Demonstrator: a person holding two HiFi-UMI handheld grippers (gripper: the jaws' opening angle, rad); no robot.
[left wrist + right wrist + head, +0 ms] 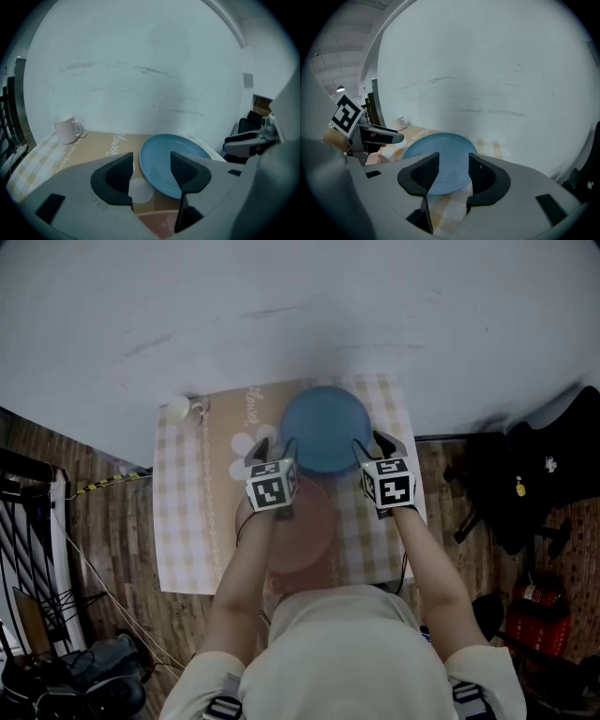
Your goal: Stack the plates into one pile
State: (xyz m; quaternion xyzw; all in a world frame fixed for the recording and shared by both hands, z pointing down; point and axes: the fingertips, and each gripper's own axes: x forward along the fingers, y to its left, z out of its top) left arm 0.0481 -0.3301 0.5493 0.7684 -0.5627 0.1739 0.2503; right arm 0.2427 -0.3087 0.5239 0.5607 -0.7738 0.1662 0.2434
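On the checked tabletop (183, 521), toward the wall, the blue plate (323, 427) lies flat as I bracket it from both sides. My left hand-held gripper (265, 448) stands at the plate's 8 o'clock rim, jaws wide apart and gripping nothing; its own view shows the blue rim framed in the gap, no pad pressing on it. My right hand-held gripper (382, 444) mirrors it at 4 o'clock, jaws likewise spread and empty, the plate just beyond them. The pink plate (295, 531) sits at the blue one's 6 o'clock, under my wrists. A white mug (178, 407) stands well apart at 10 o'clock.
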